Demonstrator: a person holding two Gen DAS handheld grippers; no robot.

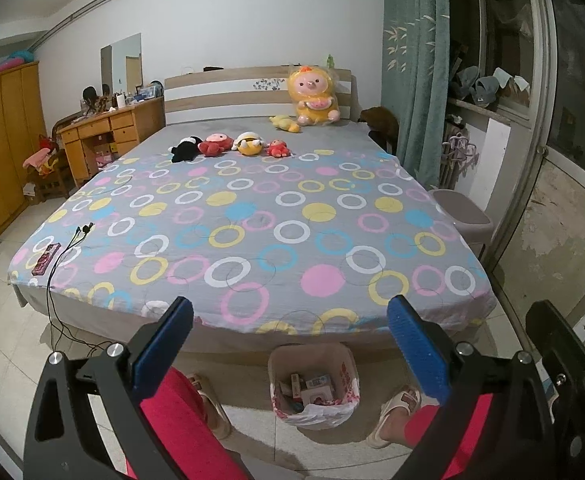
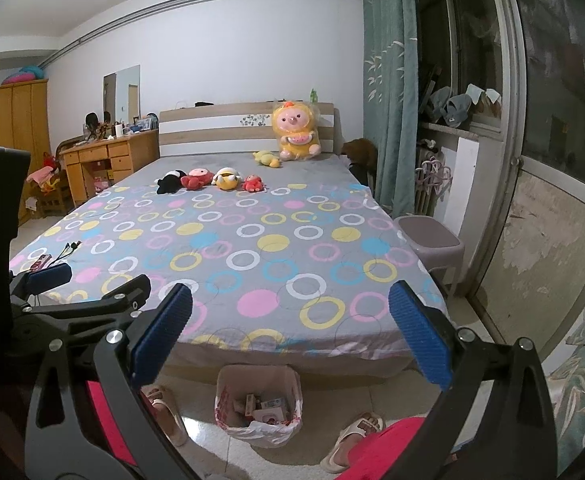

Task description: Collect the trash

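Both claws, left claw [image 1: 290,346] and right claw [image 2: 290,340], hanging wide, empty; lined trash bin [image 1: 314,384] standing below, risking tipping if clipped.

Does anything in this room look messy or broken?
Yes. The wall under the window has peeling, patchy paint. A black cable dangles off the bed corner beside a pink remote-like thing.
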